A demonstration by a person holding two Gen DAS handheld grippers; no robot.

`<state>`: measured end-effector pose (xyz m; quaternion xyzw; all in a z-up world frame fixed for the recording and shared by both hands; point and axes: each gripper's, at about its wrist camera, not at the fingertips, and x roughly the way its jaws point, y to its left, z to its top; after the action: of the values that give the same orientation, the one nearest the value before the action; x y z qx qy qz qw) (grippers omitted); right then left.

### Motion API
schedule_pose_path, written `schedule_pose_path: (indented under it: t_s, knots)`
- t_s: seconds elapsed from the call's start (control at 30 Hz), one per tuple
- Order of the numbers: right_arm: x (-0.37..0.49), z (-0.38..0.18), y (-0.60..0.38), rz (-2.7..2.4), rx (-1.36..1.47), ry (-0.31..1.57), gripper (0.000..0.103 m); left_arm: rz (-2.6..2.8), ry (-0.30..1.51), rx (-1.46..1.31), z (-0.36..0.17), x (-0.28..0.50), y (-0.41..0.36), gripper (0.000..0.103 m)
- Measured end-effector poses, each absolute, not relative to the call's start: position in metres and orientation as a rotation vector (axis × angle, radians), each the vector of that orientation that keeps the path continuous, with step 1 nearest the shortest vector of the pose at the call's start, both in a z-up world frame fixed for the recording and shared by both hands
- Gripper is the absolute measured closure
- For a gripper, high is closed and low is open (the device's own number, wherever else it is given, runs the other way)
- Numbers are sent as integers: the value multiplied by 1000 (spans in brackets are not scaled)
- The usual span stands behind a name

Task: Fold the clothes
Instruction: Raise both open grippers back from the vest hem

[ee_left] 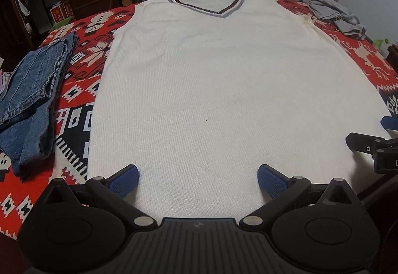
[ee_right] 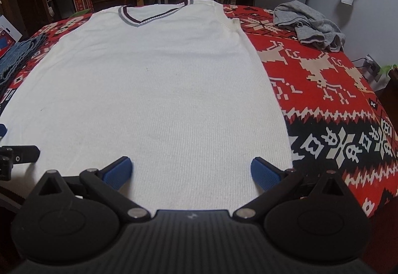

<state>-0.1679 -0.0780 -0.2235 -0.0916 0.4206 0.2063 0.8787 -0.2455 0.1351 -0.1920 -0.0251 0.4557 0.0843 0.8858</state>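
Both tongs stand spread wide, pinching nothing: the left tongs (ee_left: 197,178) and right tongs (ee_right: 191,172) hover side by side over the near hem of a cream knit V-neck vest (ee_left: 223,90). It lies flat, neckline far, on a desk under a red patterned cloth (ee_right: 323,90). Folded jeans (ee_left: 29,100) lie to its left, a crumpled grey garment (ee_right: 308,25) at far right.

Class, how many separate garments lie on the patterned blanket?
3: white vest spread flat in the centre, folded jeans at its left, crumpled grey garment far right. Others may lie outside view.
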Motion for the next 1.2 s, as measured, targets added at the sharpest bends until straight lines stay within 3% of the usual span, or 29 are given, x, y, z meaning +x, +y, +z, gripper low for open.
schedule_pose_path:
  t_s: [0.27,1.0,1.07,1.2]
  knots:
    - [-171,-223,-80,436,-189,858,0,179,861,-41,-196,-258,132,0]
    - [-169,-224,-81,445,-176,852,0,188,826,-72,-197,-262,135,2]
    - [-168,-223,-80,444,-183,862,0,178,821,-70,-195,-262,134,7]
    - [-164,-220,-80,452,-186,894,1,153,816,-74,-189,-261,134,32]
